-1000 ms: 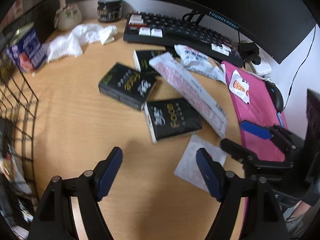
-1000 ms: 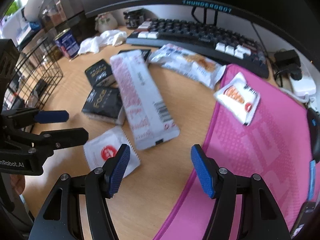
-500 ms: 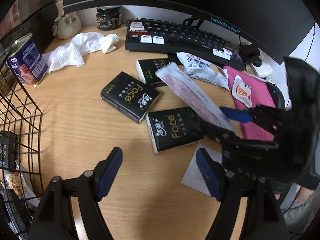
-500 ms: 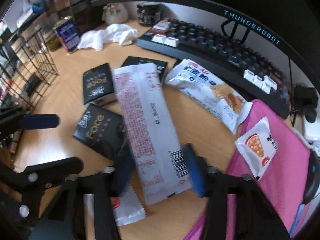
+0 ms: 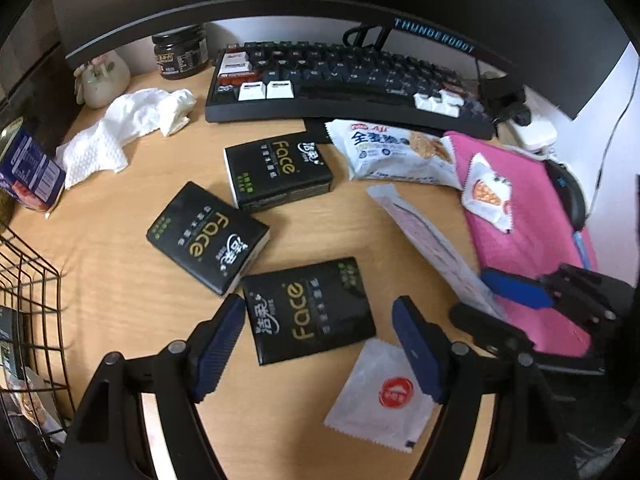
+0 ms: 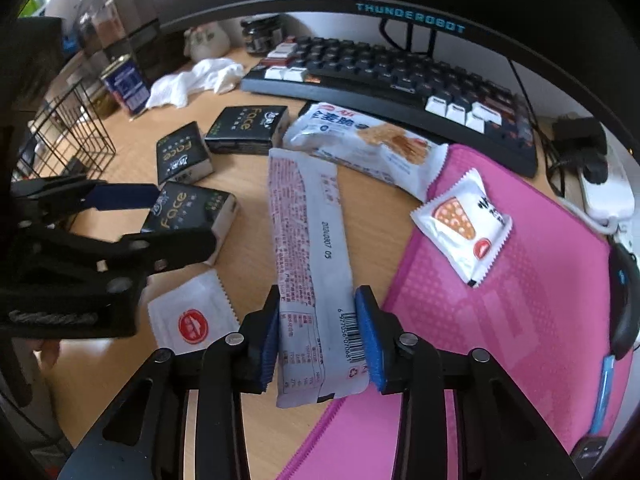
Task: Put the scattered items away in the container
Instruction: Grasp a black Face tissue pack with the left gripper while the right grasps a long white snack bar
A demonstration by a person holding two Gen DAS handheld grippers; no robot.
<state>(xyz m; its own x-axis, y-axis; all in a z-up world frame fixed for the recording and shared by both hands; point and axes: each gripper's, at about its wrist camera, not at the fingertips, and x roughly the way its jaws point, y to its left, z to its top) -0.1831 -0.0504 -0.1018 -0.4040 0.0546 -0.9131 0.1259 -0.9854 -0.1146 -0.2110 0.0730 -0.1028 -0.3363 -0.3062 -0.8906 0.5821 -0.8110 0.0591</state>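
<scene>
Three black tissue packs [image 5: 308,308] lie on the desk [image 5: 120,280] in the left wrist view, bare wood reaching left to the wire basket [image 5: 28,288] at the edge. The left gripper [image 5: 318,344] stands wide, holding nothing, its fingers either side of the nearest pack. In the right wrist view, the right gripper [image 6: 320,336], jaws just closing, clamps the long white wrapper [image 6: 312,248] beside the pink mat [image 6: 500,320].

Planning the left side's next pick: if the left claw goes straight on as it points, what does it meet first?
Most likely the nearest black Face tissue pack, lying flat between the open left claw fingers; depth is uncertain.
</scene>
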